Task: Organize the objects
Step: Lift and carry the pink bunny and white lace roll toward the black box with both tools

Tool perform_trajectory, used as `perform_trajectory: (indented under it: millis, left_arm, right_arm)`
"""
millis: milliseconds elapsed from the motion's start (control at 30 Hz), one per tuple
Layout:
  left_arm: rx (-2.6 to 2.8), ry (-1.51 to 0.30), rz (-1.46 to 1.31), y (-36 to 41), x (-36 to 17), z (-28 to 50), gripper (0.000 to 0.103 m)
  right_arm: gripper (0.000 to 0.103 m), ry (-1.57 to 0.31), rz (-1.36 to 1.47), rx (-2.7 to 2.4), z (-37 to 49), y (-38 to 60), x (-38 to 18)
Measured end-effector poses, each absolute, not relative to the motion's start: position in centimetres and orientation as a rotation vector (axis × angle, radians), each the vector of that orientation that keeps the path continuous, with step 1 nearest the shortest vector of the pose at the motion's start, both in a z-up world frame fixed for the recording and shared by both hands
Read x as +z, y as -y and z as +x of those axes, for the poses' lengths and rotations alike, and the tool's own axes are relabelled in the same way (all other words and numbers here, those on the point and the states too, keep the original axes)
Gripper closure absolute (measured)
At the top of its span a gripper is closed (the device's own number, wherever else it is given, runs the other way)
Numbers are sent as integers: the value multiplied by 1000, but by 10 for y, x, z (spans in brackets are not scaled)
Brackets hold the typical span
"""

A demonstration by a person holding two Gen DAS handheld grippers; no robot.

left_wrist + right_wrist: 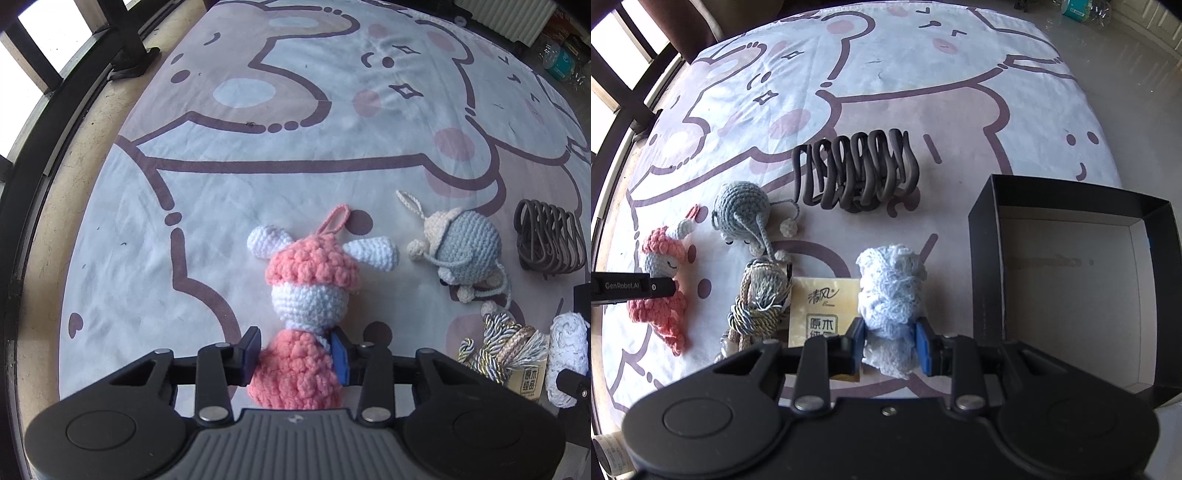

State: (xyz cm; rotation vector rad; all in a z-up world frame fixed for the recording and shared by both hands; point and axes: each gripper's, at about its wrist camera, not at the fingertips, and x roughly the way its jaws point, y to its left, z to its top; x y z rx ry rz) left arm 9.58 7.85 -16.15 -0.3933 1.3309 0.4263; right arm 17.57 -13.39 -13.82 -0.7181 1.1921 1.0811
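My left gripper (pixel 295 352) is shut on the pink body of a pink-and-white crochet doll (pixel 306 284), which lies on the cartoon-print cloth (pixel 258 173); the doll also shows in the right wrist view (pixel 663 273). My right gripper (pixel 890 343) is shut on a white crochet bundle (pixel 892 291), also seen in the left wrist view (pixel 567 350). An open black box (pixel 1071 269) with a pale inside stands just right of the right gripper.
A grey crochet doll (pixel 740 210), a dark wavy hair claw (pixel 857 170), a bundle of twisted cords with a tassel (pixel 757 299) and a tissue packet (pixel 822 306) lie between the grippers. The cloth's left edge borders a dark window frame (pixel 22 206).
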Motion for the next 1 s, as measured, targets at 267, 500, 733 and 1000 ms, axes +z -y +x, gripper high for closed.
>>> perform_trajectory:
  millis: [267,500,733,1000]
  left_arm:
    - [448,-1248,-456,-86,-140,87,65]
    - [440,-1170,-461,-82,-115,81,65]
    - [424,-1099,-458,-73,-89,75,65]
    - [411,-1052,-419,-57,-63,69,65]
  right_arm:
    - [73,-1175,-688,1095,171,133,-126]
    - [73,-1147,-646,1114,167,134,-108]
    - [73,-1099,-617,1144,161,138,-86]
    - [73,-1041,-597,1159,158,146,-62]
